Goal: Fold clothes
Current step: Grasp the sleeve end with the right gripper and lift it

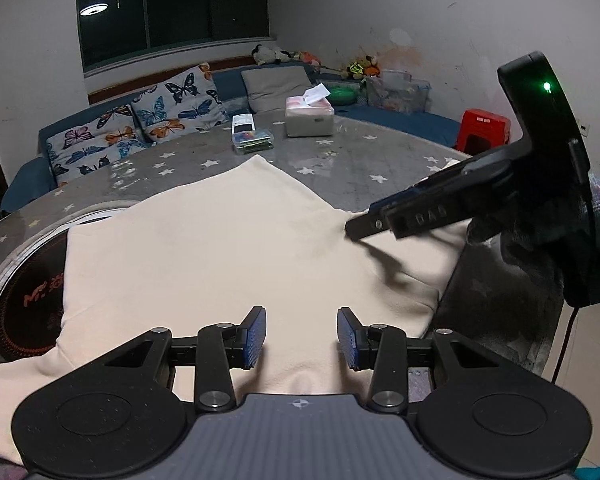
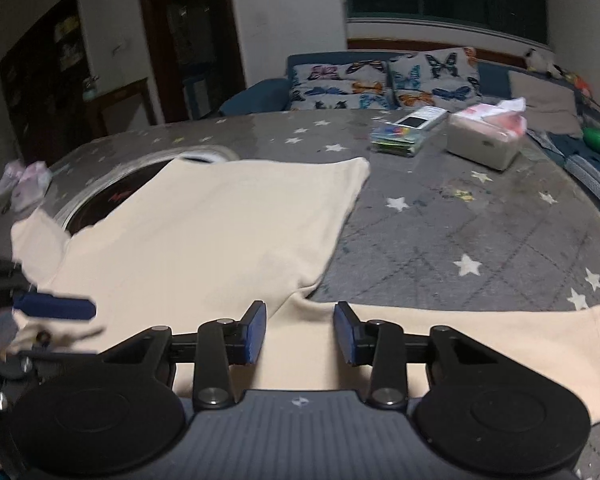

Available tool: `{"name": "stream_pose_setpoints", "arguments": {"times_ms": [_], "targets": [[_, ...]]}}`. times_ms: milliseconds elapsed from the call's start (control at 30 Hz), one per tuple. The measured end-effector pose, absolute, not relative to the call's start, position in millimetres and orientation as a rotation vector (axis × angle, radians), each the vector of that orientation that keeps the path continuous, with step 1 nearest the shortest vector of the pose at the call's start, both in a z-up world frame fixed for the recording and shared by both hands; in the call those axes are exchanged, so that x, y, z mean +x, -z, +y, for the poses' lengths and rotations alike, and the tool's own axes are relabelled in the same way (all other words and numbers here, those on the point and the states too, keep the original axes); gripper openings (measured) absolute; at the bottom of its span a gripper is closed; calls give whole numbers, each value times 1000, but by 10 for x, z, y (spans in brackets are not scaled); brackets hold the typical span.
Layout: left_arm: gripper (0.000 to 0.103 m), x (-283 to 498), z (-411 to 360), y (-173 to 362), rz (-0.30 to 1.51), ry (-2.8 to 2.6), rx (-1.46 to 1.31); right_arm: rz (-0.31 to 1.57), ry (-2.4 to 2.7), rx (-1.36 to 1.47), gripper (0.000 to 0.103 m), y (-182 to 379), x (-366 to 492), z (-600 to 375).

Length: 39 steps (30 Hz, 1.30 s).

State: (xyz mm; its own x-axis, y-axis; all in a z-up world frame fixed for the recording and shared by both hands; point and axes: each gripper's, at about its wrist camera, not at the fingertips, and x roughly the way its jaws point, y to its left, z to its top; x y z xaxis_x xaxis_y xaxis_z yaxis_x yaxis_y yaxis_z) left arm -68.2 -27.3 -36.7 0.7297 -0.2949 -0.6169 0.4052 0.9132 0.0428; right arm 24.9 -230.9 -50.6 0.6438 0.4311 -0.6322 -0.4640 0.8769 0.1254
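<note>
A cream long-sleeved top [image 1: 220, 248] lies spread flat on the grey star-patterned table [image 1: 340, 160]. My left gripper [image 1: 302, 336] hovers open over its near edge, with nothing between the blue pads. My right gripper [image 2: 300, 332] is open too, low over the spot where one sleeve [image 2: 500, 340] runs off to the right from the body [image 2: 220, 232]. In the left wrist view the right gripper [image 1: 358, 232] reaches in from the right, its tips down at the cloth. At the left edge of the right wrist view, a blurred blue finger [image 2: 56, 307] of the left gripper shows.
A round cooktop [image 1: 16, 280] set into the table is partly covered by the top. A tissue box [image 1: 309, 116] and a box of coloured items [image 1: 252, 136] stand at the far side. Beyond are a sofa with butterfly cushions [image 1: 140, 120] and a red stool [image 1: 484, 128]. The table edge [image 1: 500, 320] drops off at the right.
</note>
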Motion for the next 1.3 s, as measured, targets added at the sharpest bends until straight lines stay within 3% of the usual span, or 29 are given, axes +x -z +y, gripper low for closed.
{"name": "stream_pose_setpoints", "arguments": {"times_ms": [567, 767, 800, 833, 900, 1300], "targets": [[43, -499, -569, 385, 642, 443, 185, 663, 57, 84, 39, 517, 66, -3678], [43, -486, -650, 420, 652, 443, 207, 670, 59, 117, 38, 604, 126, -3732], [43, -486, -658, 420, 653, 441, 208, 667, 57, 117, 34, 611, 134, -3720], [43, -483, -665, 423, 654, 440, 209, 666, 55, 114, 21, 607, 131, -3697], [43, -477, -678, 428, 657, 436, 210, 662, 48, 116, 12, 571, 121, -3686], [45, -476, -712, 463, 644, 439, 211, 602, 2, 156, 9, 281, -5, -3711]]}}
